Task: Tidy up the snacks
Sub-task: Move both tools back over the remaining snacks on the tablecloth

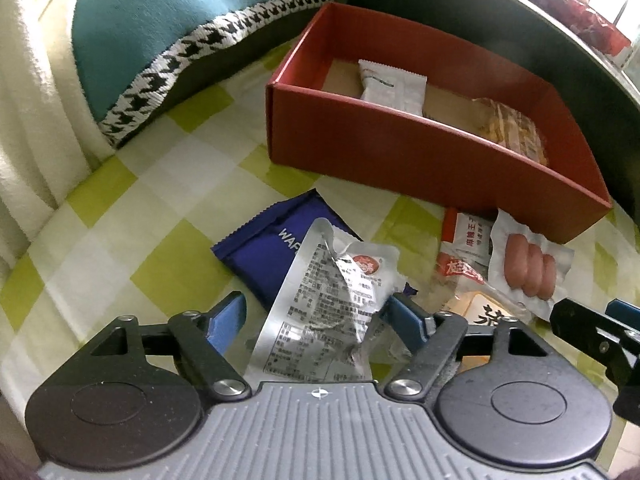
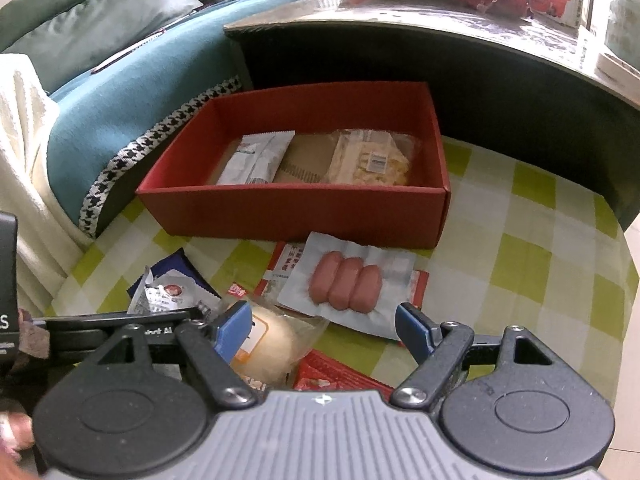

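Observation:
A red box (image 1: 420,152) (image 2: 280,208) stands on the checked cloth and holds a white packet (image 1: 392,84) (image 2: 256,156) and a clear bag of yellow snacks (image 1: 512,128) (image 2: 372,156). My left gripper (image 1: 316,320) is open around a crumpled silver pouch (image 1: 328,300) (image 2: 168,296), which stands between its fingers over a purple wafer pack (image 1: 272,248). My right gripper (image 2: 324,324) is open and empty, low over a sausage pack (image 2: 348,284) (image 1: 528,268) and a round bun pack (image 2: 268,344).
A red-and-white packet (image 1: 464,248) (image 2: 284,264) lies under the sausage pack, and a red packet (image 2: 336,376) lies near the right gripper. A teal sofa cushion (image 1: 168,28) and cream blanket (image 1: 28,120) are left. A dark table (image 2: 440,60) stands behind the box.

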